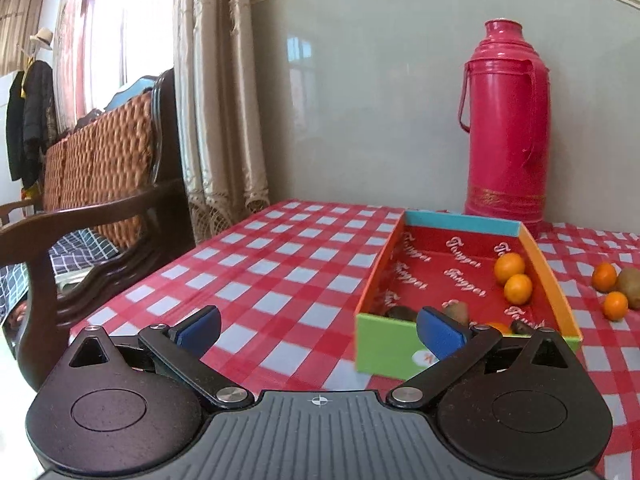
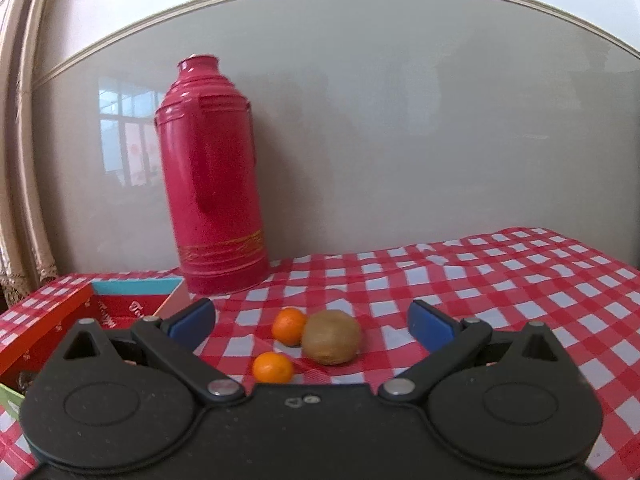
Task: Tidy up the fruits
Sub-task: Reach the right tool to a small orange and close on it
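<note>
A colourful open box [image 1: 386, 350] lies on the checked table; it holds two oranges [image 1: 509, 267] at its right wall and kiwis [image 1: 456, 310] near its front wall. My left gripper [image 1: 318, 330] is open and empty, just left of the box's front corner. In the right wrist view two oranges [image 2: 289, 326] and a kiwi [image 2: 331, 337] lie on the cloth right of the box [image 2: 44, 326]. My right gripper [image 2: 312, 326] is open and empty, with this fruit between its fingers and slightly beyond them. The same loose fruit shows in the left wrist view [image 1: 604, 277].
A tall red thermos [image 1: 506, 120] stands against the wall behind the box, also in the right wrist view [image 2: 212, 184]. A wooden chair [image 1: 100, 208] and curtains [image 1: 216, 100] are at the table's left edge. The red-checked tablecloth [image 2: 500, 280] stretches right.
</note>
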`<action>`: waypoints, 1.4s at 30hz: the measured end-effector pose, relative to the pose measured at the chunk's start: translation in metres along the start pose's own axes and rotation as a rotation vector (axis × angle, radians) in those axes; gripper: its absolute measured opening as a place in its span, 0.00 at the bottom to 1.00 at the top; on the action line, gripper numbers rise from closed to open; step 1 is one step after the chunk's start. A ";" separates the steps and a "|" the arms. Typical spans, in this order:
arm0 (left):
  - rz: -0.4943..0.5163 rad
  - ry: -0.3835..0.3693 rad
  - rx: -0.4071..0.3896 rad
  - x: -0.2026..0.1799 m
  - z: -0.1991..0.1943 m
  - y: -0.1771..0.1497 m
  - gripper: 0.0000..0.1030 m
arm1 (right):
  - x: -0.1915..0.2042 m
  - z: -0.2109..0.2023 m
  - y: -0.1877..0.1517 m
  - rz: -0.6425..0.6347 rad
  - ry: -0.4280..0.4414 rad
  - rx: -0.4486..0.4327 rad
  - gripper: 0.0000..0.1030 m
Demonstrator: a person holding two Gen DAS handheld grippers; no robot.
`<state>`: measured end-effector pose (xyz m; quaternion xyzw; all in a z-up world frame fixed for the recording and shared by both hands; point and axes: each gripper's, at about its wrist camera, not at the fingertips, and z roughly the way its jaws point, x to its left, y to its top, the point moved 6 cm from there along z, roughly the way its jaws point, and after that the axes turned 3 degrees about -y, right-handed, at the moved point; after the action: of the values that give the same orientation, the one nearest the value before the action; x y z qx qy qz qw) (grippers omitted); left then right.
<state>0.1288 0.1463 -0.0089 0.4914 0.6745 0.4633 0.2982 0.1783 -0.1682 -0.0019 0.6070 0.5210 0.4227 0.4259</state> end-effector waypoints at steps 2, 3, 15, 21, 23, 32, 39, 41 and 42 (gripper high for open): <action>-0.003 0.017 -0.002 0.007 -0.003 -0.002 1.00 | 0.007 0.005 -0.003 -0.014 0.009 0.019 0.94; -0.010 0.025 -0.003 0.012 -0.004 -0.003 1.00 | 0.010 0.008 -0.004 -0.024 0.016 0.028 0.94; -0.097 0.100 0.002 0.055 -0.007 -0.013 1.00 | 0.038 0.038 -0.018 -0.128 0.041 0.149 0.79; -0.103 0.111 0.006 0.060 -0.004 -0.015 1.00 | 0.040 0.058 -0.026 -0.159 0.032 0.239 0.77; -0.101 0.112 0.004 0.061 -0.005 -0.016 1.00 | 0.041 0.062 -0.027 -0.171 0.029 0.255 0.77; -0.113 0.115 0.004 0.064 -0.004 -0.016 1.00 | 0.041 0.082 -0.036 -0.183 0.038 0.352 0.62; -0.106 0.110 0.000 0.060 -0.006 -0.016 1.00 | 0.038 0.095 -0.038 -0.165 0.046 0.384 0.49; -0.108 0.108 0.001 0.060 -0.006 -0.016 1.00 | 0.038 0.098 -0.039 -0.161 0.051 0.396 0.45; -0.110 0.107 0.000 0.061 -0.006 -0.015 1.00 | 0.037 0.099 -0.039 -0.159 0.051 0.392 0.45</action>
<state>0.0971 0.1999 -0.0174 0.4284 0.7154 0.4717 0.2867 0.2659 -0.1352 -0.0643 0.6243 0.6503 0.2933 0.3183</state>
